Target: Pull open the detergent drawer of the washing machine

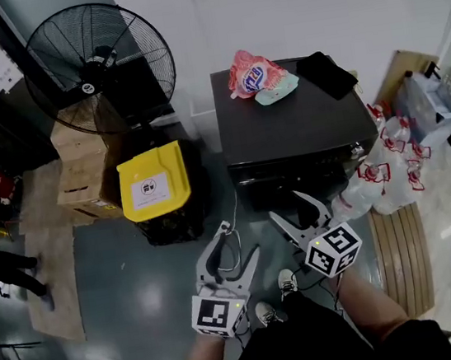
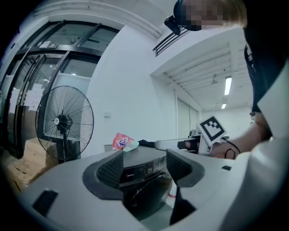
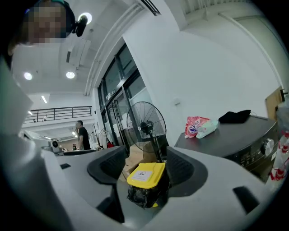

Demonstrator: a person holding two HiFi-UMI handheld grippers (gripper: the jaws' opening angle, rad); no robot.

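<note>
Nearest to us are our own forearms and dark lap, and just ahead of them the left gripper (image 1: pixel 235 247) and the right gripper (image 1: pixel 287 206), held side by side above the grey floor (image 1: pixel 141 287) and both reaching toward the washing machine (image 1: pixel 293 124). We see the left gripper (image 2: pixel 144 164) with its jaws spread wide and released; nothing sits between the pads, only the machine's dark front showing through the gap, well apart from them. The right gripper (image 3: pixel 144 164) is also unclenched and empty, and its gap frames the yellow-lidded bin (image 3: pixel 145 175) standing far off on the floor. The detergent drawer (image 2: pixel 128 176) lies at the left end of the panel strip above the round door (image 2: pixel 144 194), flush with the front and closed, and neither gripper touches it. On the machine's flat top rest a pink packet (image 1: pixel 254 73) and a black cloth (image 1: pixel 327 73), both toward the back. Left of the machine stands the bin (image 1: pixel 155 181), with a large black fan (image 1: pixel 101 63) and cardboard boxes (image 1: pixel 82 166) behind it; clear plastic bags (image 1: pixel 382 169) are heaped against the machine's right side.
</note>
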